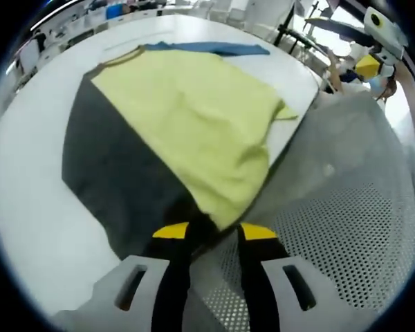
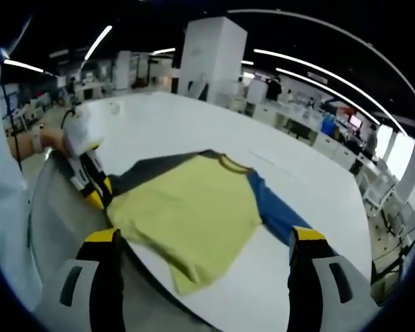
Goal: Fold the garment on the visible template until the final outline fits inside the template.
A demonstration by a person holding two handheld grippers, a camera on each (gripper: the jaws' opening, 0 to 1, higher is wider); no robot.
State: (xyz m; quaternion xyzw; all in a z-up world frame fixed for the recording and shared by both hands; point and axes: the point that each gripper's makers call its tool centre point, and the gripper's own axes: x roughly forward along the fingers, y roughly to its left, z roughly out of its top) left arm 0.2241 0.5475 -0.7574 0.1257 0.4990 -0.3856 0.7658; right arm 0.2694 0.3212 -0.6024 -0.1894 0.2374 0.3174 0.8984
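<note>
Garment [image 1: 187, 131]: yellow-and-blue tee, lying on dark template [image 1: 111, 180] near the worktop [image 1: 28, 207] edge.
Left gripper [image 1: 214, 232]: pinching tee's near hem corner, clearly the closer one.
Right gripper [image 2: 204, 238]: jaws spread wide, holding nothing, tee straight ahead.

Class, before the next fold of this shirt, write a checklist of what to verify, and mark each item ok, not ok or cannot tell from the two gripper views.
1. Left claw grips the shirt hem: ok, its jaws close on the yellow edge near the table rim.
2. Right claw free: ok, open, holding nothing.
3. Shirt within the dark template: not ok, the yellow body spills past it and the blue sleeve lies on bare table.
4. Shirt flat: not ok, wrinkles and a lifted corner show.
5. Template edges all visible: cannot tell, the shirt covers part.
</note>
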